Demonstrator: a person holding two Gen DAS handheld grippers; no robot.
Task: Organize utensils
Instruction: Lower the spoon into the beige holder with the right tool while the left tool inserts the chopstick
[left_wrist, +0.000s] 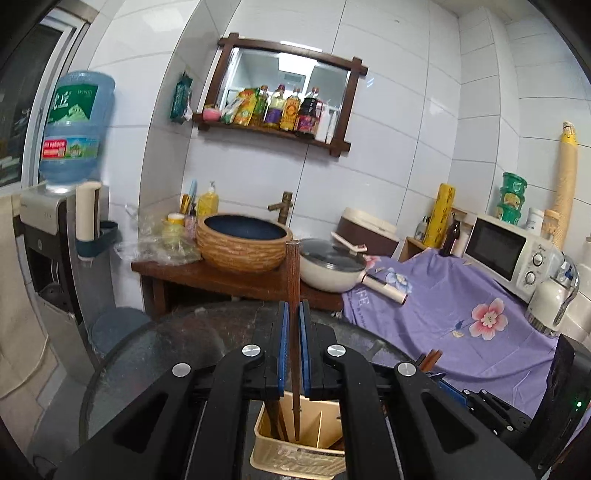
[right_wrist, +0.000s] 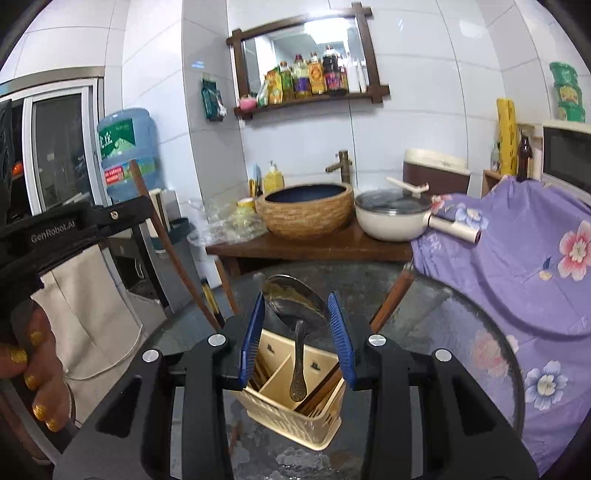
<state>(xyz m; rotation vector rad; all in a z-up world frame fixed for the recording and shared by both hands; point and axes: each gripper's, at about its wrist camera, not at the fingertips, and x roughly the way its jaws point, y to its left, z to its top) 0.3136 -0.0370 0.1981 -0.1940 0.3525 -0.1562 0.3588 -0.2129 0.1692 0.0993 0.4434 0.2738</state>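
A cream utensil holder (left_wrist: 295, 454) with compartments stands on the round glass table (left_wrist: 166, 354), below both grippers. My left gripper (left_wrist: 293, 314) is shut on a brown wooden chopstick (left_wrist: 293, 280), held upright with its lower end in the holder's left compartment. In the right wrist view the holder (right_wrist: 295, 417) sits under my open right gripper (right_wrist: 297, 306). A metal spoon (right_wrist: 295, 310) stands between the spread blue pads (right_wrist: 255, 332), handle down in the holder, bowl up. The left gripper (right_wrist: 74, 225) with its chopstick (right_wrist: 166, 240) shows at the left.
A wooden-handled utensil (right_wrist: 391, 299) leans out of the holder to the right. Behind the table a wooden counter (left_wrist: 221, 273) carries a basin (left_wrist: 243, 240) and a lidded pan (left_wrist: 332, 266). A purple floral cloth (left_wrist: 461, 302) covers the right side; a microwave (left_wrist: 506, 251) stands there.
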